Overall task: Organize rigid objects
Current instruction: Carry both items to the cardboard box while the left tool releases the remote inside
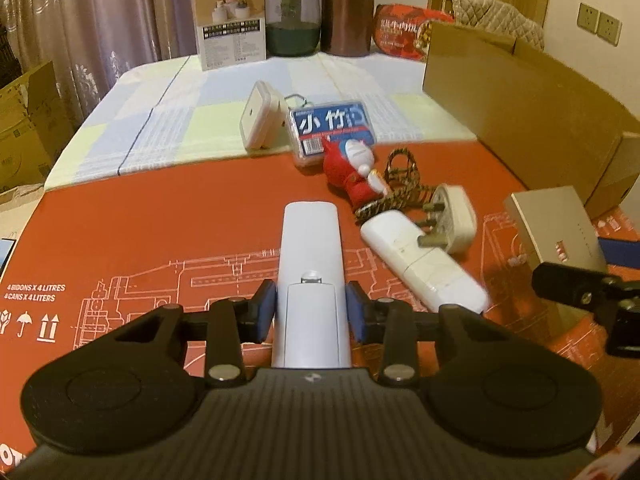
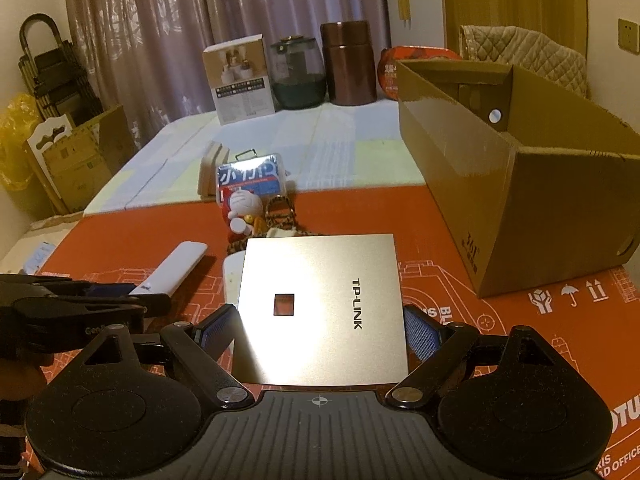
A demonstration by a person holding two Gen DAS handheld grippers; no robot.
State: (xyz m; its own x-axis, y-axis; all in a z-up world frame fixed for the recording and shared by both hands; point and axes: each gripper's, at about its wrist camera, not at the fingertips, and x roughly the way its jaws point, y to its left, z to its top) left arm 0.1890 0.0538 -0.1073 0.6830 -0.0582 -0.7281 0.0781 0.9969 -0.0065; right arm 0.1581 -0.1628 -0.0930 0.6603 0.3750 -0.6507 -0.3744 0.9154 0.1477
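Left of the open cardboard box (image 2: 520, 184), the right gripper (image 2: 320, 332) pinches the TP-LINK router (image 2: 320, 304); the left gripper (image 1: 311, 312) clamps a white remote (image 1: 311, 280), its long axis pointing forward.

Sheer patterned curtains (image 2: 168, 28) hang behind the far table edge; a wooden door (image 2: 512, 4) and beige wall sockets (image 1: 599, 23) stand right, under dim warm light.

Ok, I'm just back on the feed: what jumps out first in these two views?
Both grippers are loaded: the left gripper is shut on a white remote held lengthwise, and the right gripper clamps a gold TP-LINK box over the red mat. An open cardboard box stands to the right, with a red-and-white figurine in the clutter ahead.
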